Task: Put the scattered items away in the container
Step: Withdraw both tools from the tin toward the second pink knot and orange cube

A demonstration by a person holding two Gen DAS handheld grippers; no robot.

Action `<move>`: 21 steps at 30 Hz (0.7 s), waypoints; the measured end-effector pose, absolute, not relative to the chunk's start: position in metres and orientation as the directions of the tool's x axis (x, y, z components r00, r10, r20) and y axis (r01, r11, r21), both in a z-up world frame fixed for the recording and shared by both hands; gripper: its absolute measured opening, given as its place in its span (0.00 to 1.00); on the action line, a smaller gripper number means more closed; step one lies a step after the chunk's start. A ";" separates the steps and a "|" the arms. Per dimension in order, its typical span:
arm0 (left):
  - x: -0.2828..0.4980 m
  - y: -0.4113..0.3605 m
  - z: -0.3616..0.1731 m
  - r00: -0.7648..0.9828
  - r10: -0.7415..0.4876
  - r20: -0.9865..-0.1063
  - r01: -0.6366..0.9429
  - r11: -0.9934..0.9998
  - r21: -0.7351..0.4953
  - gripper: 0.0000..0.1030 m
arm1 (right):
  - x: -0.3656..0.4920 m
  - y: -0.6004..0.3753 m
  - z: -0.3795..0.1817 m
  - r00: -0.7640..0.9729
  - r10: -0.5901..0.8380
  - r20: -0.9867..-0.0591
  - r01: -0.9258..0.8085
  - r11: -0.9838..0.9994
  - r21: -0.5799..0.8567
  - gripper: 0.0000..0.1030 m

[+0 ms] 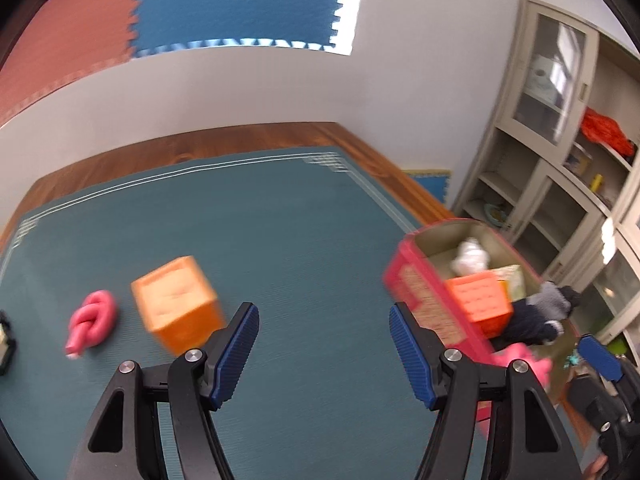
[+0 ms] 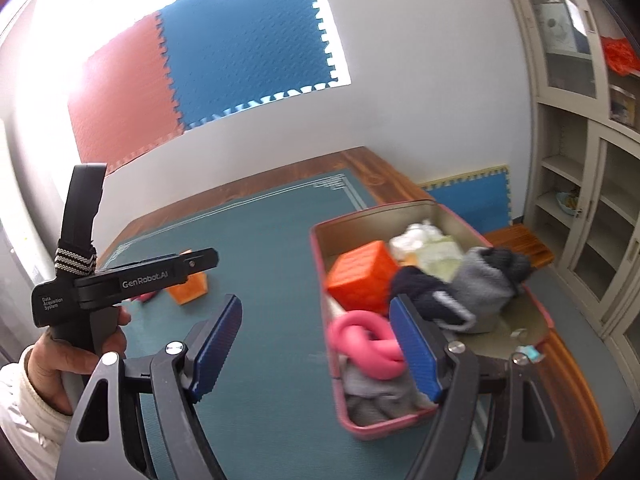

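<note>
Left of the red container, a pink knotted rope and an orange cube are lying loose on the teal mat. The left gripper is hovering above that mat, jaws apart and empty. The right gripper is gaping empty too, just beside the container's near wall.

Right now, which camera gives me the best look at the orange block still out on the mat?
The left wrist view: the orange block sits whole on the mat, ahead of the open left gripper. In the right wrist view only its lower part shows, beneath the other gripper's body.
</note>
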State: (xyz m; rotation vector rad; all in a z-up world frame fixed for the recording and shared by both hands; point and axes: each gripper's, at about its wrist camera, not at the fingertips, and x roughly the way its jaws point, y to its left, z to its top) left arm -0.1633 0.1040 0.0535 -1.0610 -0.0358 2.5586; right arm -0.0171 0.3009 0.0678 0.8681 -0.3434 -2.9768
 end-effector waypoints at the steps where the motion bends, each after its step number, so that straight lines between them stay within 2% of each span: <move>1: -0.164 0.093 0.053 -0.655 0.331 -0.679 -0.308 -0.938 -0.160 0.67 | -0.020 0.294 0.067 -0.842 -0.090 -0.531 -0.029 -0.977 0.213 0.77; 12: -0.176 -0.015 0.034 -0.695 0.164 -0.700 -0.121 -0.986 -0.111 0.67 | -0.049 0.231 0.061 -0.798 -0.162 -0.580 0.071 -0.982 0.178 0.78; 21: -0.209 -0.049 0.006 -0.688 0.052 -0.724 -0.059 -0.998 -0.015 0.67 | -0.062 0.209 0.051 -0.771 -0.177 -0.612 0.099 -0.982 0.159 0.78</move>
